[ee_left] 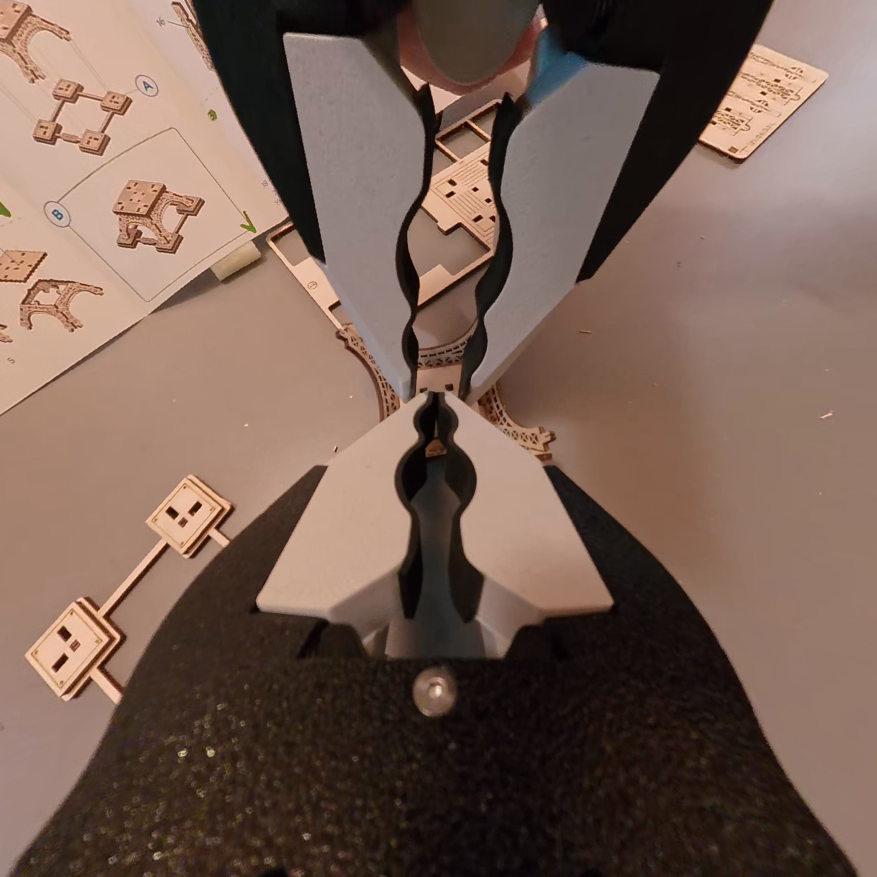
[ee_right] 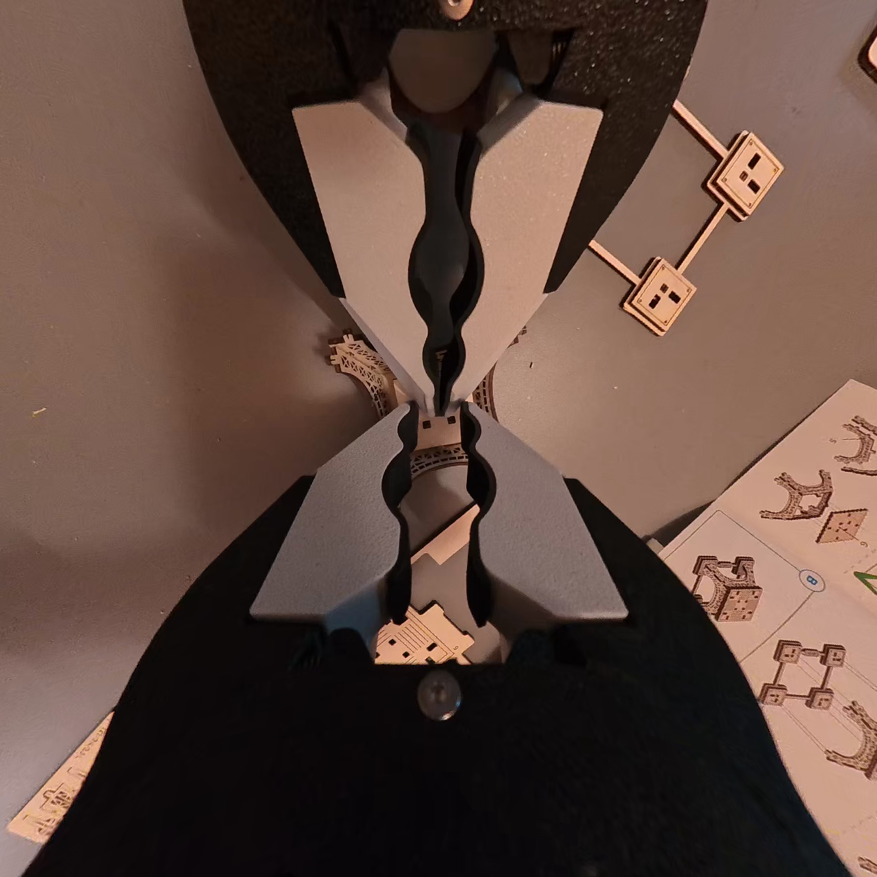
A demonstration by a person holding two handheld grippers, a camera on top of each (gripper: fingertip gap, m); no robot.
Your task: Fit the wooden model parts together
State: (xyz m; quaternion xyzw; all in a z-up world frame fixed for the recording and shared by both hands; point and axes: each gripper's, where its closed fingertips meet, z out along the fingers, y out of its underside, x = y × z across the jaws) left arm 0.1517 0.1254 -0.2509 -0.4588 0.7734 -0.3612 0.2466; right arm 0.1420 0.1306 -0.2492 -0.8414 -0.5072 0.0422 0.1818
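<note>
A: Left wrist view. Claw status?
B: Left gripper (ee_left: 434, 401) clenched, tips pinched on a small wooden piece (ee_left: 434, 447), only partly visible between the pads. Tips right at the top tab of the lattice arch part (ee_left: 515, 424).
A: Other claw?
B: Right gripper (ee_left: 437, 384) coming in from the far side of the arch, tip to tip with the left one. Fingers flanking the arch's tab, a gap between them farther back.
A: Around the arch?
B: Square-pad frame (ee_left: 109, 583) flat on the grey table (ee_left: 237, 403), near side and left of the arch. Instruction sheet (ee_left: 118, 190) far left. Cut-out wooden sheet (ee_left: 455, 199) just behind the arch, under the right fingers. Second wooden sheet (ee_left: 764, 104) far right, well apart.

A: Right wrist view?
B: Right gripper (ee_right: 440, 415) grasping the arch (ee_right: 439, 432) by its tab, one pad against each edge. Lattice legs splaying out past both sides of the left gripper (ee_right: 441, 398).
A: Left claw from here?
B: Clamped nearly flat, a thin edge-on piece in the pinch, tips touching or just short of the tab; cannot tell which.
A: Rest?
B: Pad frame (ee_right: 702, 223) beyond the arch to the right, instruction sheet (ee_right: 783, 593) nearer right, cut-out sheet (ee_right: 422, 636) below the right fingers.
</note>
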